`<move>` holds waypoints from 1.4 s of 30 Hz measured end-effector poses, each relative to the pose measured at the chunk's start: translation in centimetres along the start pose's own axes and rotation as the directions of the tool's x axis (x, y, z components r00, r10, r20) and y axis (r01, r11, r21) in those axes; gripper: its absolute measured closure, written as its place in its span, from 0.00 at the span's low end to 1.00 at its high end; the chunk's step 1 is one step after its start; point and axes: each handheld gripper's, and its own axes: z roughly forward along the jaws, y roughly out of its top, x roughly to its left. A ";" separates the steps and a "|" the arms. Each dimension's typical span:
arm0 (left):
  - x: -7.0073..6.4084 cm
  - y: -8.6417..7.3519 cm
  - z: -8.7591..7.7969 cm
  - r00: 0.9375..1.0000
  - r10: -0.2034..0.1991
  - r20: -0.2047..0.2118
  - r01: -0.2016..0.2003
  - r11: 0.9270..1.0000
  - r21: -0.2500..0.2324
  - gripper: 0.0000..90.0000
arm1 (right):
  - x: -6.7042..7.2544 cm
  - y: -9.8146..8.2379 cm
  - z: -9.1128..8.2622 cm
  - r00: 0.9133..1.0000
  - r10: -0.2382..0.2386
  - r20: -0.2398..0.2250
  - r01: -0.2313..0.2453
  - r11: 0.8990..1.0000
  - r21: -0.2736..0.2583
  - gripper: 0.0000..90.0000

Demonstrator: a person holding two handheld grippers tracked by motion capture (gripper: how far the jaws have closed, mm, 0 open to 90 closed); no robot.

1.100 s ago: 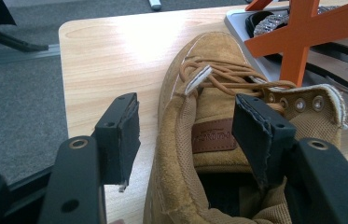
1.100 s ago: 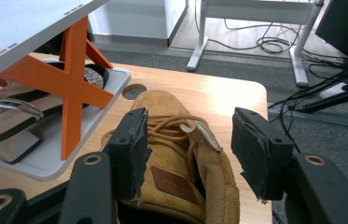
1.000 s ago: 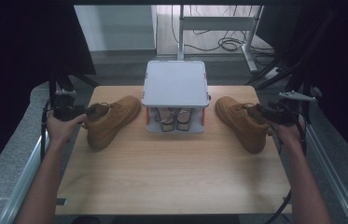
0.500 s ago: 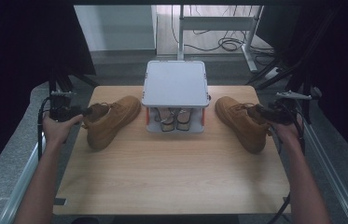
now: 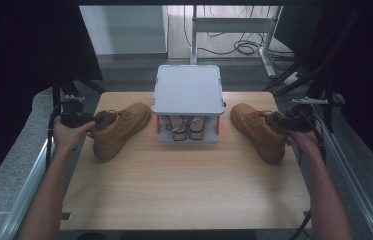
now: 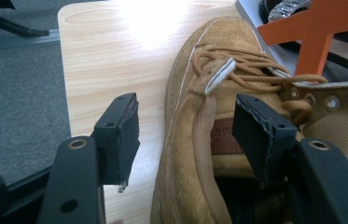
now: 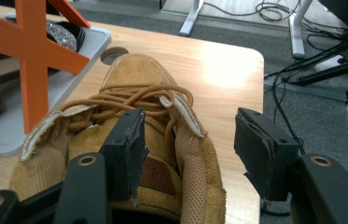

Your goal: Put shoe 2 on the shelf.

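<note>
Two tan lace-up boots lie on the wooden table (image 5: 184, 185), one on each side of a small shoe rack (image 5: 188, 90). The left boot (image 5: 119, 127) (image 6: 195, 70) has my left gripper (image 5: 93, 123) (image 6: 185, 135) open at its collar, one jaw outside the boot wall and the other inside the opening. At the right boot (image 5: 259, 131) (image 7: 134, 74), my right gripper (image 5: 275, 120) (image 7: 188, 149) is open the same way, its jaws on either side of the outer collar wall.
The rack has a grey top, orange cross supports (image 7: 36, 46) (image 6: 321, 28) and a pair of sandals (image 5: 186, 127) on its lower shelf. Metal rails run along both table sides. Cables (image 5: 244, 47) and desk legs lie on the floor beyond the far edge.
</note>
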 end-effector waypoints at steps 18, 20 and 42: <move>0.0 0.2 1.3 0.999 -0.020 0.029 0.017 0.996 0.083 0.71 | -0.7 0.3 2.3 0.998 0.024 -0.062 -0.018 0.994 0.107 0.70; 0.0 0.3 1.3 1.000 -0.016 0.025 0.014 0.996 0.090 0.72 | -0.6 0.3 2.5 0.998 0.024 -0.054 -0.017 0.992 0.124 0.75; 0.0 -0.1 0.7 0.988 -0.119 0.096 0.118 0.993 0.016 0.87 | -0.2 -0.2 2.0 0.985 0.155 -0.073 -0.151 0.987 0.058 0.89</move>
